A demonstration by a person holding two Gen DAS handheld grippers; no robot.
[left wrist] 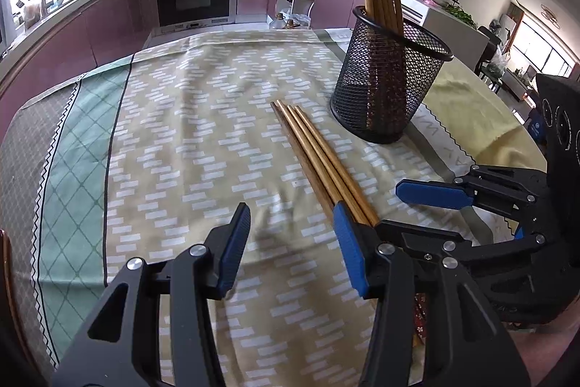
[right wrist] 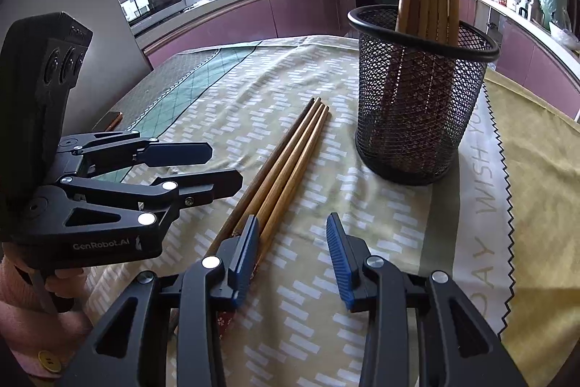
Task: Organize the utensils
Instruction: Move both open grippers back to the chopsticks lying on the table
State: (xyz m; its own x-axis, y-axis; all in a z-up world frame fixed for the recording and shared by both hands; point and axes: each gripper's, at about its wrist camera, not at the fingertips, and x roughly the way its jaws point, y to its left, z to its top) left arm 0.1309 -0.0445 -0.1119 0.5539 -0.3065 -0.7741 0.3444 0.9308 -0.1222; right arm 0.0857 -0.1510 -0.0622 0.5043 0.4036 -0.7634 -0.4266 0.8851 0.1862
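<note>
Chopsticks (left wrist: 319,158) flat on cloth – beside both open jaws, ungripped

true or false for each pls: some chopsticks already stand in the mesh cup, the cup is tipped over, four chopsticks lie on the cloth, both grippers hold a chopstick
1. Chopsticks stand in the black mesh cup: true.
2. The cup is tipped over: false, it stands upright on the tablecloth.
3. Four loose chopsticks lie side by side on the cloth: true.
4. Both grippers hold a chopstick: false; the left gripper and right gripper are both open, gripping nothing.
</note>
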